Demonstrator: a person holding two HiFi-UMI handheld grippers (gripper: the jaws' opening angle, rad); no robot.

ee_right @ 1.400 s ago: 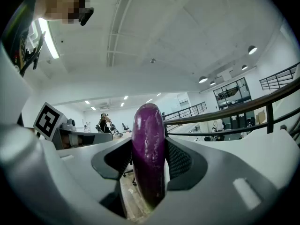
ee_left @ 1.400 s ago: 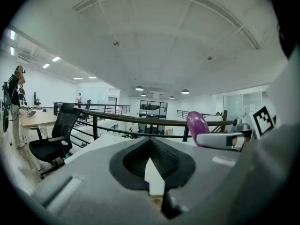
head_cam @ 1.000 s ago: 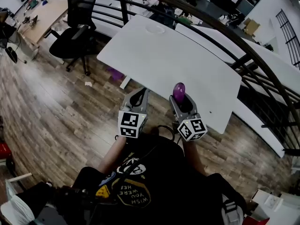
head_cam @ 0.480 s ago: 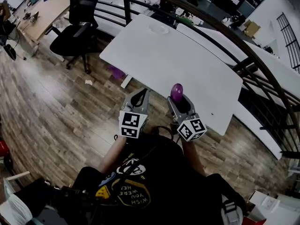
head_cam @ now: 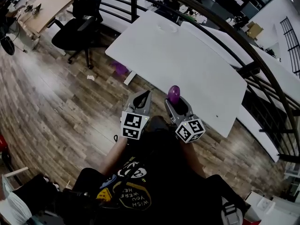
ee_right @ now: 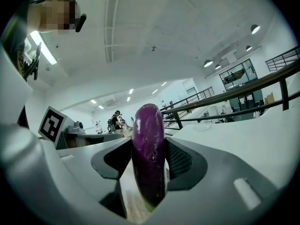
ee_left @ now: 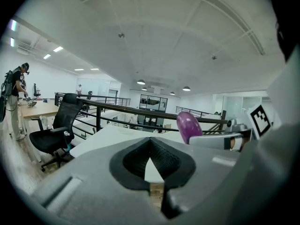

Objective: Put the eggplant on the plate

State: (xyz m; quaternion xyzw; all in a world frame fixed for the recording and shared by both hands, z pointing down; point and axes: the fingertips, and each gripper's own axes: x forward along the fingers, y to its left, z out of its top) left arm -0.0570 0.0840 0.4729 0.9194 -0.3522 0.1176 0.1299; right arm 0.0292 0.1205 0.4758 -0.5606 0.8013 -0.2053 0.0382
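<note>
Floor [head_cam: 51, 97]: wood planks, running under and around everything else.
Table [head_cam: 187, 64]: long and white, set at a slant ahead of the person, with its top almost bare.
Railing [head_cam: 220, 25]: dark bars curving along the table's far side.
Office chair [head_cam: 75, 29]: black, on the floor off the table's left end, well apart from both grippers.
Person [head_cam: 140, 186]: dark printed shirt, forearms reaching forward, one gripper in each hand.
Left gripper [head_cam: 146, 94]: held over the floor just short of the table's near edge; its jaws are closed tip to tip with nothing between them.
Right gripper [head_cam: 174, 100]: beside the left one, at the table's near edge; its jaws are clamped on the eggplant.
Eggplant [head_cam: 174, 93]: purple and glossy, pinched between the right jaws, its rounded end sticking out past their tips, off the table.
Round outline [head_cam: 167, 27]: faint, at the table's far end; too pale to tell what it is.
</note>
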